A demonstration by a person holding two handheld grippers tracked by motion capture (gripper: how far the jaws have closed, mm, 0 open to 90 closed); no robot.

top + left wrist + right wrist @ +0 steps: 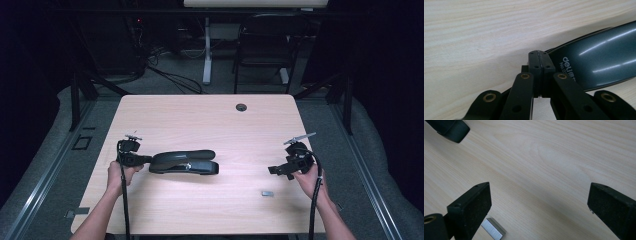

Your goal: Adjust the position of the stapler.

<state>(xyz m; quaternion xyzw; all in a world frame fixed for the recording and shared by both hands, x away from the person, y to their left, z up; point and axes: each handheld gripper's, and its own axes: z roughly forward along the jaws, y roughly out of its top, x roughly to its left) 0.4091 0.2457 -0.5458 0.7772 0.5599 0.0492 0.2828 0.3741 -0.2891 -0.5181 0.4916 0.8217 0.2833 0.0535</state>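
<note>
Staple strip: a small silver strip of staples lies flat on the bench, nearest the person's edge, just in front of the right hand and well apart from the stapler; in the right gripper view it sits beside the lower pad.

Right hand-held gripper: it hovers low over the wood with its jaws spread wide and nothing between them (the pads frame bare wood). I judge that it waits there so it can drop onto the strip next.

Left hand-held gripper: it is level with the bench, jaws pressed fully together, pad against pad, clamping nothing. Its tip is against or just beside the rear end of the stapler; I cannot tell whether they touch. Closed jaws make a blunt point, likely for nudging or steadying the stapler rather than gripping it.

Stapler: a large dark long-arm stapler lies across the middle of the bench, lengthwise left to right, its glossy top bearing a printed "deli" mark. It seems closed, so loading has probably not begun.

Cable hole: a round grommet sits near the far edge.

Beyond the bench: a black chair and floor cables.
</note>
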